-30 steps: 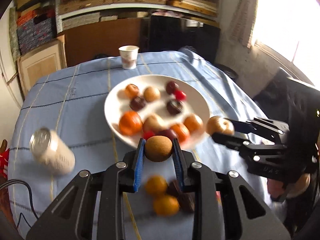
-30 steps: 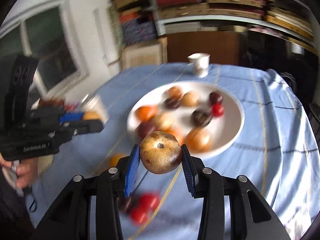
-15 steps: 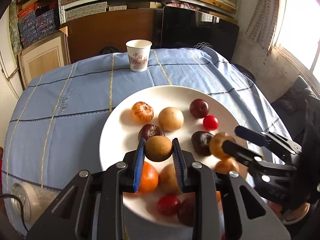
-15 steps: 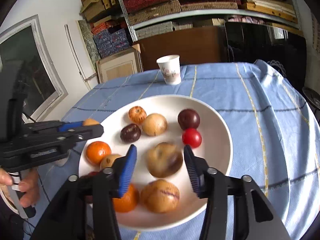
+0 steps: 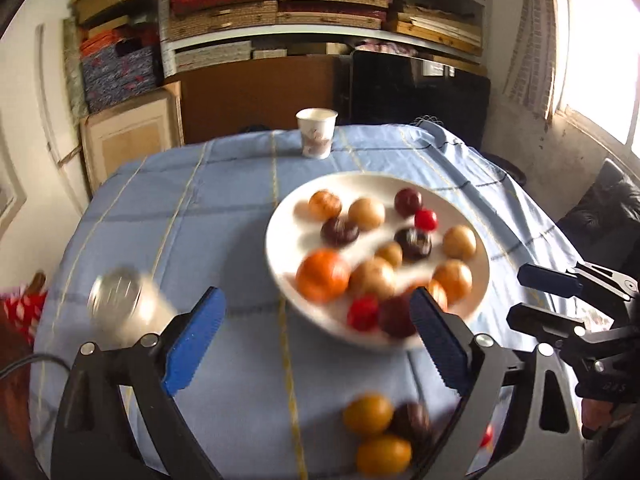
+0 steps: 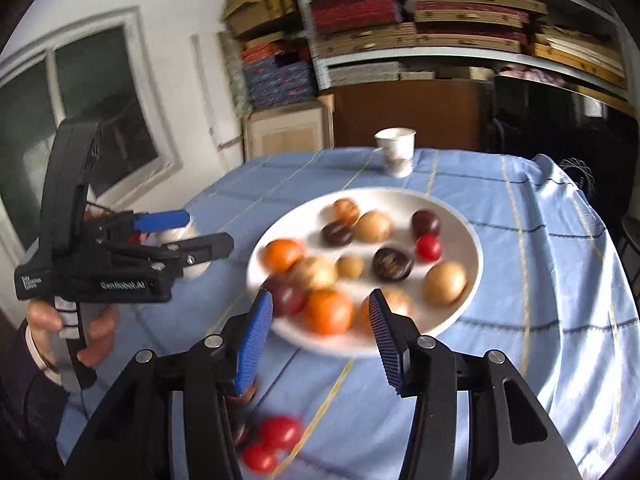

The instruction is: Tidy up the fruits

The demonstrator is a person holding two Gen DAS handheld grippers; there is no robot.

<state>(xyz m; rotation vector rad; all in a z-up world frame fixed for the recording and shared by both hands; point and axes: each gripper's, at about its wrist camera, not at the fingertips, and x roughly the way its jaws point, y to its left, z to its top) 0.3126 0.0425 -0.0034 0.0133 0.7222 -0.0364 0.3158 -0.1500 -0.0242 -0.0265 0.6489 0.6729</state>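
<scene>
The left tool (image 5: 316, 336) was opening wide with nothing between its blue pads. The right tool (image 6: 320, 334) stood open and empty too. Most fruits lay on the white plate (image 5: 280, 216) near the middle of the counter (image 5: 180, 208). Two yellow fruits (image 5: 368, 414) and red tomatoes (image 6: 276, 432) remained by the near edge, and a paper cup (image 5: 316, 132) stood at the far edge.

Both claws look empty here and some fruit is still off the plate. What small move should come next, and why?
Probably lower the left claw toward the loose orange fruits on the blue tablecloth below it. Its jaws are opening with nothing between them, and those fruits lie outside the white plate. The right claw is also empty; red tomatoes lie beneath it.
</scene>
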